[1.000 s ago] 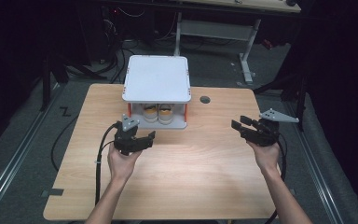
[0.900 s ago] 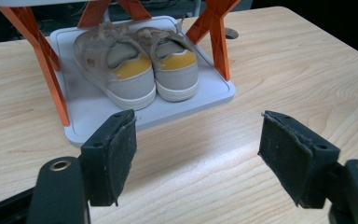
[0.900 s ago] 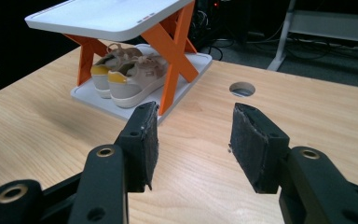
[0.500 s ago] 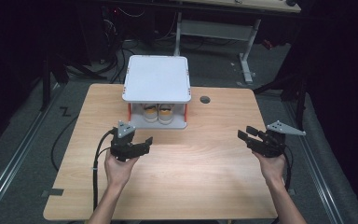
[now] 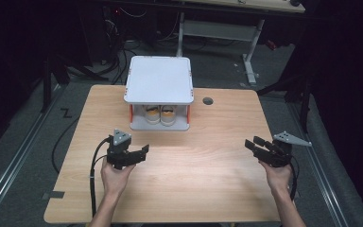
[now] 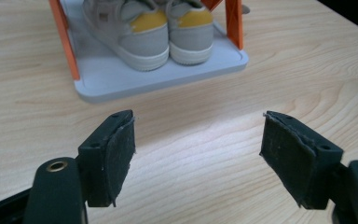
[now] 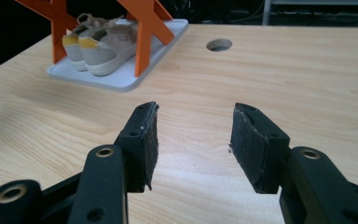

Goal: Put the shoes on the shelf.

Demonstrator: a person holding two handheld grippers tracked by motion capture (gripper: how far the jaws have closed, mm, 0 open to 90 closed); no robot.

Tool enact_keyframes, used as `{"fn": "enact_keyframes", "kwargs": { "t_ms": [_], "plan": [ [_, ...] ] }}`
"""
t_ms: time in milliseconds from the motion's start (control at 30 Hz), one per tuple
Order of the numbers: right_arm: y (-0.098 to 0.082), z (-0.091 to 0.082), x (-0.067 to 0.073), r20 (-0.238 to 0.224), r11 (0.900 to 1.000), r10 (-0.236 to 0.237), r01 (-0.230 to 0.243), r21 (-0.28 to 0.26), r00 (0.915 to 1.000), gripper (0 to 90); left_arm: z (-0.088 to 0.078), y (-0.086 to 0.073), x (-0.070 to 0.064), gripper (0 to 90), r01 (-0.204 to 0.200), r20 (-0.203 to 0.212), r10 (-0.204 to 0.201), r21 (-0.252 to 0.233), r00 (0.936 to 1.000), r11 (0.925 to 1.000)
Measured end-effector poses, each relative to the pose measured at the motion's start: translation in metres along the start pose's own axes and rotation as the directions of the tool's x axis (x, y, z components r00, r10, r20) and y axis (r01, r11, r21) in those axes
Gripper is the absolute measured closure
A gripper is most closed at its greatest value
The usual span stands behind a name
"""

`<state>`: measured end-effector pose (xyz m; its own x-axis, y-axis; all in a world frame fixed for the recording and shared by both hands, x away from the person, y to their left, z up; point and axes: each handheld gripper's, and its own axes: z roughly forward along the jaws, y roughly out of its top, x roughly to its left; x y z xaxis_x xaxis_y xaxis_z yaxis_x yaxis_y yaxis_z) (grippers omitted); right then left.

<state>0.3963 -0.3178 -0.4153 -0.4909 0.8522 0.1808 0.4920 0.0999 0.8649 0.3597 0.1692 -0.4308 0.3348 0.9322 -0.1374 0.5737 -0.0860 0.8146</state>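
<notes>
While both hands hover low over the table (image 5: 203, 184), the left gripper (image 5: 142, 153) at lower left and the right gripper (image 5: 254, 144) at lower right have fingers apart, empty; the shoes (image 5: 159, 113) sit in the rack (image 5: 159, 78) at upper centre.

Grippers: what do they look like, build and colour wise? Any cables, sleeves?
Both are black two-jaw units. The left gripper and right gripper each carry a grey triangular plate on top. Dark pads line the fingers; brass-ringed holes in the arms. A black cable trails from the left. Forearms bare.
</notes>
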Motion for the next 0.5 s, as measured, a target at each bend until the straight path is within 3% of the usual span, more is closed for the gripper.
{"fn": "enact_keyframes", "kwargs": {
  "t_ms": [500],
  "plan": [
    [-0.03,0.011,-0.017,0.04,0.996,0.064,-0.066,0.052,0.9971,50.5,0.013,-0.027,0.018,26.5,0.041,-0.047,-0.038,0.064,0.9982,0.9971]
  ]
}}
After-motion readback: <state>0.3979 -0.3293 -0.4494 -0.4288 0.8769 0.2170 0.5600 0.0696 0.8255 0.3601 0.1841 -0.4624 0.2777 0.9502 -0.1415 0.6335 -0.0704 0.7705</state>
